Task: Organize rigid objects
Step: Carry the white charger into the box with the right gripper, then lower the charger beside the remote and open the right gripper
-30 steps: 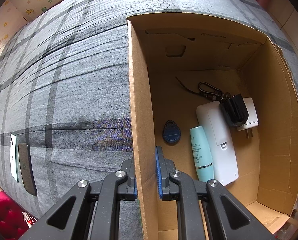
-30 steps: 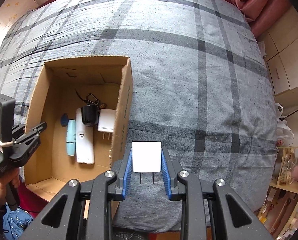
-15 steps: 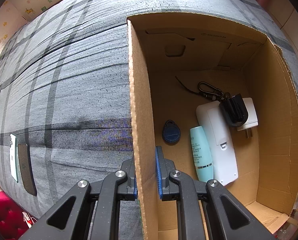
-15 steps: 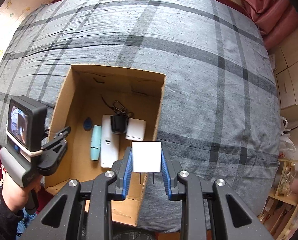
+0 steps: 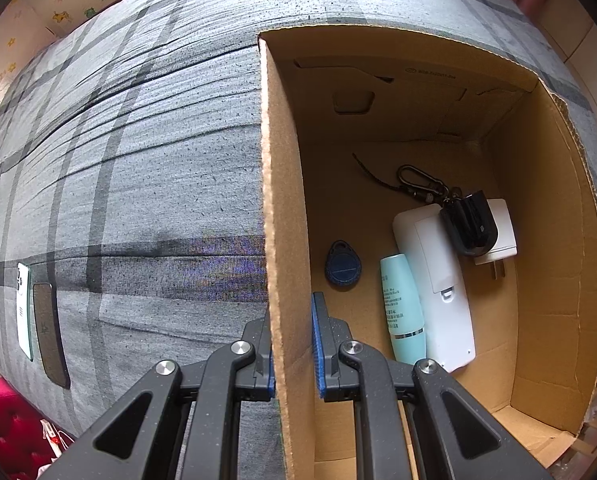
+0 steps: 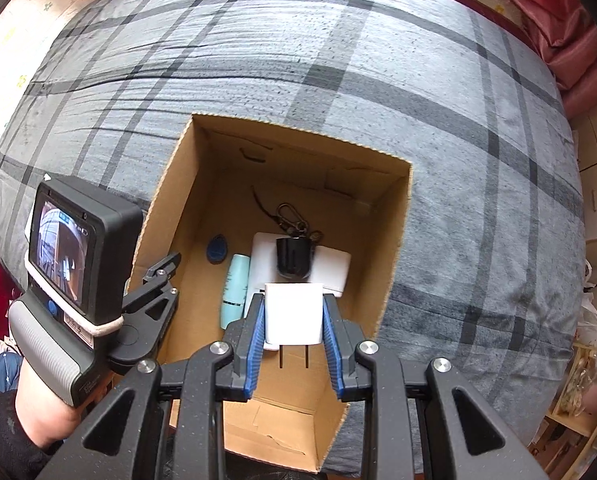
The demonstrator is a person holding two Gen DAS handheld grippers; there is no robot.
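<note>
Above cardboard box, right gripper pinching white charger, left gripper clamped on box wall

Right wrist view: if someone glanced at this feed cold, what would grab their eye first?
Most likely the white plug adapter, pinched between the right gripper fingers, prongs toward the camera, over the open cardboard box on the grey plaid bedspread. Next, the left gripper clamped on the box's side wall, and the box floor with a white remote, teal tube, blue key fob and black keyring pouch.
</note>
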